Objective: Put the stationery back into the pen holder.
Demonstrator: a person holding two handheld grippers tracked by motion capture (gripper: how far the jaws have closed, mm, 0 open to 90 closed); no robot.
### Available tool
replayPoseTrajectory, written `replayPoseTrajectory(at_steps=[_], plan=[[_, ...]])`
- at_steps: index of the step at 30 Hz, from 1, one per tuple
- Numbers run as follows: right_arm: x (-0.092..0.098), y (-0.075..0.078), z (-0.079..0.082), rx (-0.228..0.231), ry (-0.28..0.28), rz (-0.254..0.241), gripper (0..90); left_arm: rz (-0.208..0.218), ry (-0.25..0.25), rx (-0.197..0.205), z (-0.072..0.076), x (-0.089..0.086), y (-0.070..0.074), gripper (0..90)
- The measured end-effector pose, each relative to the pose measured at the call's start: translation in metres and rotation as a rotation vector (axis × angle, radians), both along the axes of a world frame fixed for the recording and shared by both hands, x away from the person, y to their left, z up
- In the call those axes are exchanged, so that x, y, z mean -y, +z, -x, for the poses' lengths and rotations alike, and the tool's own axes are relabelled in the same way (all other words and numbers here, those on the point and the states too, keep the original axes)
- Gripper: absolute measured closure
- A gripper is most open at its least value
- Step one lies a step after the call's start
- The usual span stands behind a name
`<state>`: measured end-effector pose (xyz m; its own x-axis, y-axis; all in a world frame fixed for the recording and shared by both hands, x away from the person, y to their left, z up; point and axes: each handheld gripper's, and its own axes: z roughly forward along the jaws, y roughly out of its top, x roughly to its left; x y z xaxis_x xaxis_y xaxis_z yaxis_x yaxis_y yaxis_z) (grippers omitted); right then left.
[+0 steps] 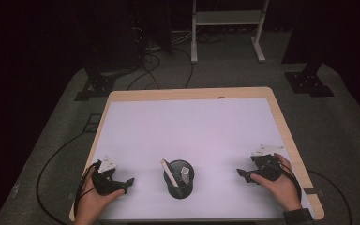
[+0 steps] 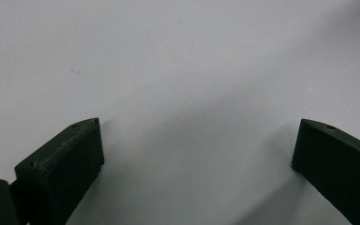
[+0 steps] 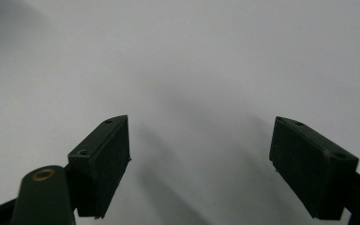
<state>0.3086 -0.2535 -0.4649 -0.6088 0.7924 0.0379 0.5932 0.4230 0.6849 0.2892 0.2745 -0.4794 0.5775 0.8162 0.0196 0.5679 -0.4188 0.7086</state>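
A black cylindrical holder (image 1: pixel 178 178) stands near the table's front edge, midway between the hands. Two pale stick-like items lean inside it, one long (image 1: pixel 169 172) and one shorter (image 1: pixel 185 171). My left gripper (image 1: pixel 130 182) rests low over the white surface to the holder's left, pointing right toward it. In the left gripper view its jaws stand wide apart with bare white surface between them (image 2: pixel 197 150). My right gripper (image 1: pixel 241 174) sits to the holder's right, pointing left. Its jaws are also apart with nothing between them (image 3: pixel 199 145).
A white mat (image 1: pixel 187 136) covers most of a wooden table (image 1: pixel 187 93). Black cables trail over the grey floor on the left (image 1: pixel 51 164). A white metal frame (image 1: pixel 227 28) and dark stands stand beyond the far edge.
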Motion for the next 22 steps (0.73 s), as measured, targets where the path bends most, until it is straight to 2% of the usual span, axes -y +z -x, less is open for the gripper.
replayPoseTrajectory(at_steps=[6, 7, 22], plan=[[0.0023, -0.0067, 0.0034, -0.003, 0.003, 0.018, 19.8, 0.0, 0.0, 0.0, 0.0, 0.0, 0.0, 1.4], [0.0024, -0.0085, 0.0038, -0.006, 0.003, 0.034, 19.9, 0.0, 0.001, 0.001, 0.0, 0.0001, 0.0, 1.4], [0.0042, -0.0115, 0.0056, 0.018, 0.012, 0.027, 18.6, 0.0, 0.0, -0.001, -0.0002, 0.0, 0.0, 1.4]])
